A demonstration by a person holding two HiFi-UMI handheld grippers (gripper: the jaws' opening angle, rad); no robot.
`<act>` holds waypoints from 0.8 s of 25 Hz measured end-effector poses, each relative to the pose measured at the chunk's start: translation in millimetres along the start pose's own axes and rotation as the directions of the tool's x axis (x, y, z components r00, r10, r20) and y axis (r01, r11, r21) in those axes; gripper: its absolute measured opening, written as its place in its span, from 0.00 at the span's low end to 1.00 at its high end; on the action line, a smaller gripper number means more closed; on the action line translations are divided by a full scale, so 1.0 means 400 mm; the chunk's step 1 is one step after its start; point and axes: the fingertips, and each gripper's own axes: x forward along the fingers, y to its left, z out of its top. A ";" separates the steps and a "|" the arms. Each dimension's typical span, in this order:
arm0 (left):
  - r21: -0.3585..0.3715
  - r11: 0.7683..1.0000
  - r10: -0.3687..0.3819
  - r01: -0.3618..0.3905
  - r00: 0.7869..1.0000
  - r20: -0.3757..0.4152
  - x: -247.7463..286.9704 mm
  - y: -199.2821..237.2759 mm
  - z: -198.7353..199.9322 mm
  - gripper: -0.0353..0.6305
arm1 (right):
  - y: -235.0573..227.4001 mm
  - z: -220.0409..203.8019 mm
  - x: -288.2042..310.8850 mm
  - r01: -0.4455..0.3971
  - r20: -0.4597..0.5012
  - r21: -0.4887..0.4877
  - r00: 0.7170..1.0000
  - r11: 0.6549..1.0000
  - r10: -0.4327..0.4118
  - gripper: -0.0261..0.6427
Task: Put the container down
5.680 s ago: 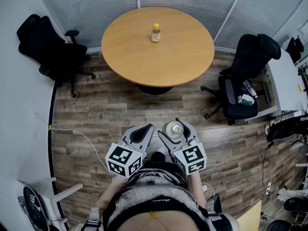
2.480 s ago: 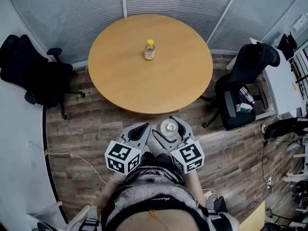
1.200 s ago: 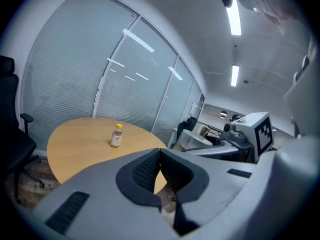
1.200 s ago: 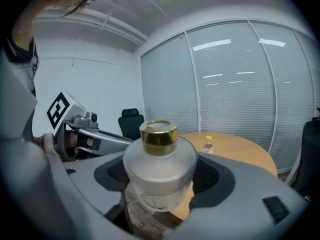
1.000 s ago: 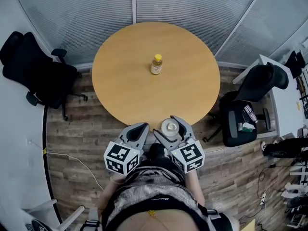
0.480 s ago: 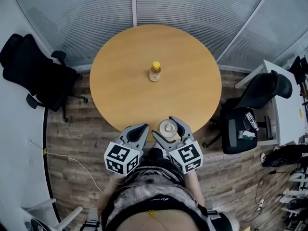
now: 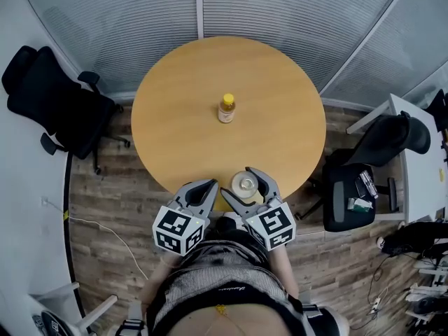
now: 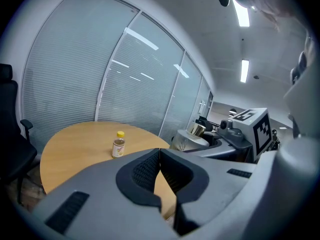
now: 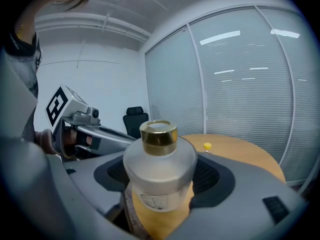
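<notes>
A frosted white container (image 7: 245,183) with a gold cap (image 9: 158,132) stands upright between the jaws of my right gripper (image 7: 243,185), which is shut on its body (image 9: 160,176). It hangs over the near edge of the round wooden table (image 7: 175,117). My left gripper (image 7: 211,185) is beside it on the left, shut and holding nothing, with its tips meeting (image 8: 160,152). A small bottle with a yellow cap (image 7: 225,108) stands near the table's middle, well beyond both grippers. In the left gripper view this bottle (image 8: 118,145) is ahead on the left, and the container (image 8: 193,135) on the right.
Black office chairs stand left (image 7: 59,96) and right (image 7: 367,177) of the table. A glass wall with blinds (image 7: 280,12) curves behind it. A white desk (image 7: 416,128) is at the right. A cable (image 7: 105,231) lies on the wood floor.
The table has drawn closer over the frames. Both grippers, once over bare floor, now reach its near edge. The right gripper still holds the container, and the left one stays shut.
</notes>
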 end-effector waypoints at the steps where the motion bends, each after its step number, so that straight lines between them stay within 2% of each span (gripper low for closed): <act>1: -0.001 1.000 0.004 -0.004 1.000 0.001 0.006 0.002 0.002 0.09 | -0.006 0.001 0.002 -0.005 -0.002 -0.002 1.000 1.000 0.005 0.56; 20: -0.054 0.995 0.089 -0.087 0.996 0.029 0.118 0.009 0.023 0.09 | -0.130 -0.010 0.023 -0.082 -0.034 -0.062 0.996 0.995 0.080 0.56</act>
